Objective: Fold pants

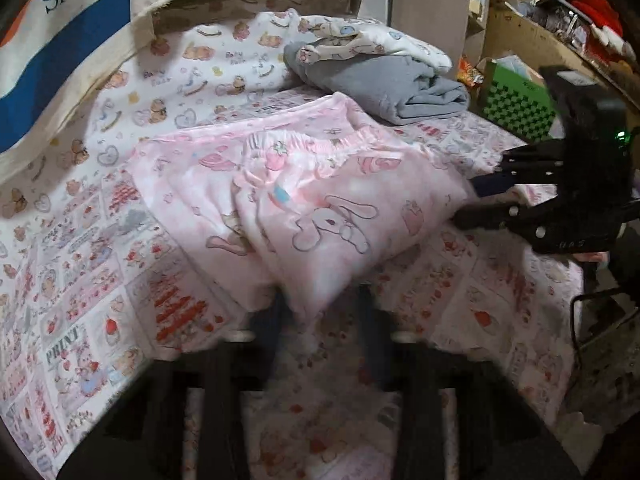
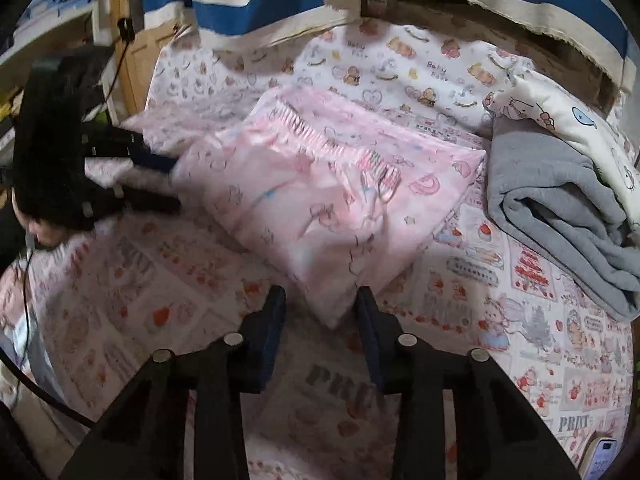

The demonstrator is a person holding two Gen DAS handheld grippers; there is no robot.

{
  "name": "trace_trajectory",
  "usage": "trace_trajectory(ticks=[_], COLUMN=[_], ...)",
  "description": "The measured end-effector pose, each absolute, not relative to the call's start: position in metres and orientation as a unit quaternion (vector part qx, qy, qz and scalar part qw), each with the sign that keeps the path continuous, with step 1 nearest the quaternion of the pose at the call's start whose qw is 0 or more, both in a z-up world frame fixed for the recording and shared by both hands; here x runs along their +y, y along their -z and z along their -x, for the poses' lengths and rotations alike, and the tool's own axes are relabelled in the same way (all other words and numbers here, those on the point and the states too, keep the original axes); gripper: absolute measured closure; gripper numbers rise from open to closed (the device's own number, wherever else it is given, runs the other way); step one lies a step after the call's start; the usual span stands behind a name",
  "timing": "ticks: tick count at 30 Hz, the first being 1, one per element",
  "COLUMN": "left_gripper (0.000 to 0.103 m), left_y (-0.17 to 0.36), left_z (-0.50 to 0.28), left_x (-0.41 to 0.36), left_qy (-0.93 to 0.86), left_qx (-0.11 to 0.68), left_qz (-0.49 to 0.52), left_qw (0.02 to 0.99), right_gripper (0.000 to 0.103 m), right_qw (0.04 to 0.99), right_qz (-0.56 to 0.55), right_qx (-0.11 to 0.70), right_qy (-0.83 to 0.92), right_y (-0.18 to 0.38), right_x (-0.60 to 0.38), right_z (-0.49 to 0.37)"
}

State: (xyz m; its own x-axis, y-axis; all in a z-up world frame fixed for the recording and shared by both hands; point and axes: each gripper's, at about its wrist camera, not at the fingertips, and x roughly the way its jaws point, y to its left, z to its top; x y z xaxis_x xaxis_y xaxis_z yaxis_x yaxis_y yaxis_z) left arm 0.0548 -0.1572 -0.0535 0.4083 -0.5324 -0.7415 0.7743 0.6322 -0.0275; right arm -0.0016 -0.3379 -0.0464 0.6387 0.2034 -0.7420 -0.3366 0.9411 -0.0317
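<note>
The pink cartoon-print pants (image 1: 320, 184) lie folded into a thick bundle on the printed bedsheet (image 1: 80, 240), elastic waistband on top. In the left wrist view my left gripper (image 1: 322, 312) is blurred, its fingers apart around the bundle's near corner. The right gripper (image 1: 464, 202) sits at the bundle's right edge, fingers spread. In the right wrist view the pants (image 2: 320, 192) point a corner between the fingers of my right gripper (image 2: 322, 308), which stand apart and do not clearly press it. The left gripper (image 2: 176, 184) is at the bundle's left edge, jaws apart.
A folded grey garment (image 2: 552, 192) with a white cartoon-print piece (image 2: 560, 116) on top lies behind and to the right of the pants. A striped cloth (image 1: 60, 40) hangs over the far side. A green crate (image 1: 516, 104) and cluttered shelves stand at the right.
</note>
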Motion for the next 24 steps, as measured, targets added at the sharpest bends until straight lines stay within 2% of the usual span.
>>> trace_trajectory(ticks=[2,8,15,18,24], left_gripper=[0.096,0.098,0.098,0.101,0.101], left_y=[0.05,0.034,0.017,0.03,0.055], left_z=[-0.054,-0.041,-0.001,0.015,0.012], left_x=[-0.153,-0.132,-0.099,-0.091,-0.068], left_qy=[0.398,0.377,0.405,0.392,0.365], left_qx=[0.363,0.344,0.345,0.358,0.399], left_qz=[-0.162,-0.182,-0.157,-0.159,-0.114], left_qw=[0.827,0.841,0.832,0.832,0.833], right_gripper=[0.097,0.1,0.1,0.1,0.1], right_qw=[0.905,0.913,0.913,0.91,0.906], right_qz=[0.084,0.05,0.023,0.037,0.043], right_qx=[0.395,0.386,0.375,0.384,0.401], right_qy=[-0.136,-0.122,-0.158,-0.156,-0.128], right_y=[0.045,0.032,0.009,0.016,0.047], right_x=[-0.339,-0.36,-0.37,-0.364,-0.366], right_z=[0.001,0.013,0.056,0.071,0.074])
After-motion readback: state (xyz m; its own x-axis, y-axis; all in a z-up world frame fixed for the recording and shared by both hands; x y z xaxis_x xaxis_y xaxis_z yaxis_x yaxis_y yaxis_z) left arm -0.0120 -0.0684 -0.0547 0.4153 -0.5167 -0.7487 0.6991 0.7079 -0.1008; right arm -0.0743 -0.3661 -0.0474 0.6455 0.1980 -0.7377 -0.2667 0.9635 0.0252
